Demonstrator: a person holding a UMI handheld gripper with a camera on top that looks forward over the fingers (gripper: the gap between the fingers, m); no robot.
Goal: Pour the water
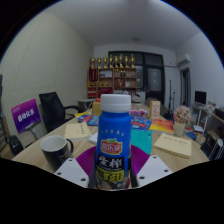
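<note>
A blue bottle [113, 140] with a white cap and a red and yellow label stands upright between my fingers, close to the camera. My gripper [112, 172] is shut on the bottle, with the purple pads [85, 160] pressing its lower sides. A black mug [55, 152] with a white rim sits on the table to the left of the bottle, just beyond my left finger. The bottle hides the table directly ahead.
The wooden table [185, 158] carries papers, a teal sheet [141, 141], a small box [155, 108] and a pot of flowers [181, 121] at the right. A black chair [50, 106] and a purple sign [25, 116] stand at the left. Shelves with bottles [113, 72] line the back wall.
</note>
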